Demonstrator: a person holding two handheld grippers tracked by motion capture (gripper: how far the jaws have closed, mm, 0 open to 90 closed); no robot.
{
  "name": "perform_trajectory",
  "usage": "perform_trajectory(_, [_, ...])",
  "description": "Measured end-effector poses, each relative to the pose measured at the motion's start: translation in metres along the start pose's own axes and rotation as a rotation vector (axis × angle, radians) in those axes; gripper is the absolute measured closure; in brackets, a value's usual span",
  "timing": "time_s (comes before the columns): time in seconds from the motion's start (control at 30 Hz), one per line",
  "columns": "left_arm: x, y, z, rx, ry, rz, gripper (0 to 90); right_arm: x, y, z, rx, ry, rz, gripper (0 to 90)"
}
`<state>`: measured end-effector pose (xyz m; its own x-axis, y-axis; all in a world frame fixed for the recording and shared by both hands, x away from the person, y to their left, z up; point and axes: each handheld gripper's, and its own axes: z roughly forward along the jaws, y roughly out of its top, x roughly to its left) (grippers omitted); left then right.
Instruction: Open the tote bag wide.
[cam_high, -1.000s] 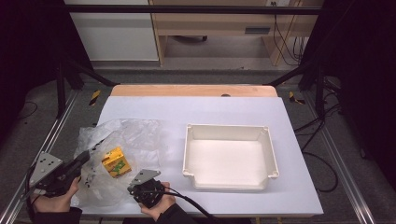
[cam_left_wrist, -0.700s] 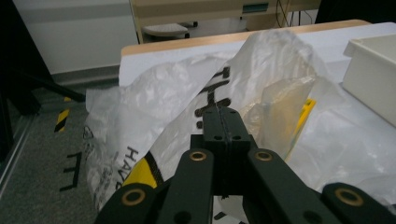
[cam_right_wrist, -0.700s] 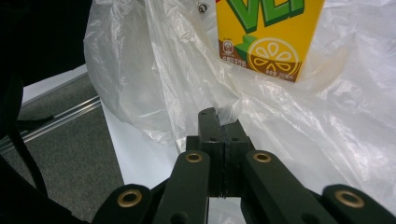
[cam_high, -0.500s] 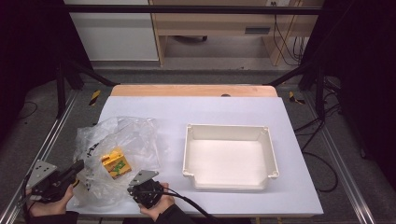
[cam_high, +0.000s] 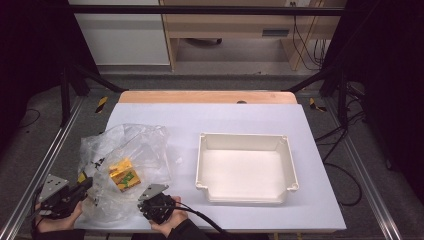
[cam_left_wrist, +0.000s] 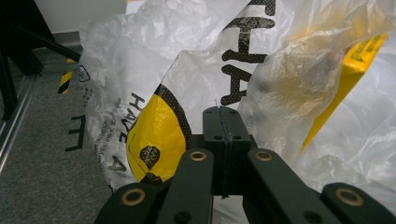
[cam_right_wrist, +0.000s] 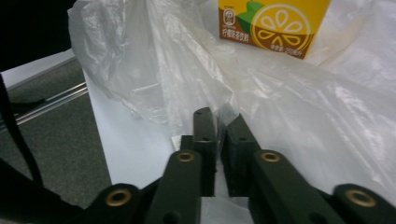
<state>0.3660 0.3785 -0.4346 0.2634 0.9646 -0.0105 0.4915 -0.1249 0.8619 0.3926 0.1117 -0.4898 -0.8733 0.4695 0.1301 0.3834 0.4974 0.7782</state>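
Observation:
A clear plastic bag (cam_high: 135, 145) with black letters and a yellow print lies crumpled at the table's front left. Inside it sits a yellow drink carton (cam_high: 124, 176), whose lemon label faces the right gripper view (cam_right_wrist: 273, 23); it shows as a yellow blur through the film in the left gripper view (cam_left_wrist: 359, 60). My left gripper (cam_high: 88, 185) is shut on the bag's left edge (cam_left_wrist: 154, 70). At the bag's near edge, my right gripper (cam_high: 150, 196) is pinched on a fold of film (cam_right_wrist: 280, 93), its jaws almost touching.
A white rectangular tray (cam_high: 242, 136) stands right of the bag with nothing in it. The white table top (cam_high: 225, 117) ends in a wooden strip at the back. Metal frame rails run along both sides, and dark floor lies beyond the left edge.
My left gripper drew back toward the front left corner with the bag's edge, then eased slightly inward. The right gripper and the carton have stayed in place.

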Motion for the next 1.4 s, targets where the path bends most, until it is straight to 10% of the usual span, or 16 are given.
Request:
perform_trajectory(0.57, [0.0,-0.002,-0.003,0.005,-0.014,0.004,90.0,-0.015,0.023,-0.048,-0.232,0.003,0.053,71.3])
perform_trajectory(0.77, [0.0,-0.001,-0.005,-0.009,-0.018,0.005,90.0,-0.022,0.019,-0.033,-0.146,-0.065,0.051,90.0])
perform_trajectory(1.1, [-0.002,0.001,-0.012,-0.084,-0.06,0.002,89.6,-0.022,0.001,-0.006,-0.007,-0.098,0.039,90.0])
perform_trajectory(1.4, [-0.005,0.018,-0.031,-0.199,-0.074,-0.02,59.7,-0.022,0.001,-0.005,-0.002,-0.102,0.04,90.0])
